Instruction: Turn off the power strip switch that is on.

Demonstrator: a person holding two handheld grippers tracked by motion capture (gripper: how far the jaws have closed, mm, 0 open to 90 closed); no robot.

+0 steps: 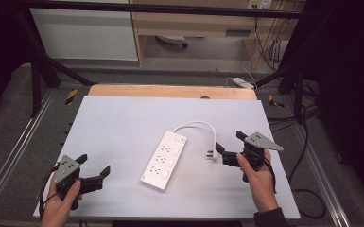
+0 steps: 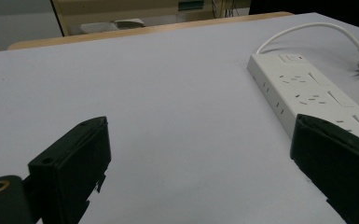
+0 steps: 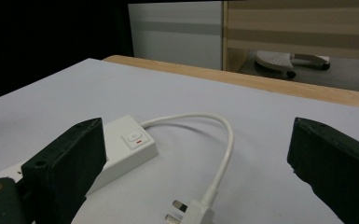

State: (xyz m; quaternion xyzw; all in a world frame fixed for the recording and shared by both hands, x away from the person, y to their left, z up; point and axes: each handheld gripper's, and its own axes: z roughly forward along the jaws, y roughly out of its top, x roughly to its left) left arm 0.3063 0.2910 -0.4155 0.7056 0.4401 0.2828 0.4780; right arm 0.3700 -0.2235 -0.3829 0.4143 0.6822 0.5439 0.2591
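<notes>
A white power strip (image 1: pixel 164 161) lies at an angle in the middle of the pale table sheet (image 1: pixel 118 123), with its switch end away from me. Its short white cable (image 1: pixel 197 124) arcs round to a plug (image 1: pixel 211 154) lying flat on the sheet. My right gripper (image 1: pixel 229 141) is open just right of that plug; in the right gripper view the plug (image 3: pixel 191 212) sits low between the jaws and the strip's switch end (image 3: pixel 133 142) is by the left jaw. My left gripper (image 1: pixel 93 164) is open and empty at the front left, with the strip (image 2: pixel 307 93) to its right.
A wooden table edge (image 1: pixel 170 91) borders the sheet at the back. Metal frame rails (image 1: pixel 9 151) run along both sides, and black cables (image 1: pixel 307 189) trail on the floor at the right. Shelving (image 1: pixel 194 23) stands beyond the table.
</notes>
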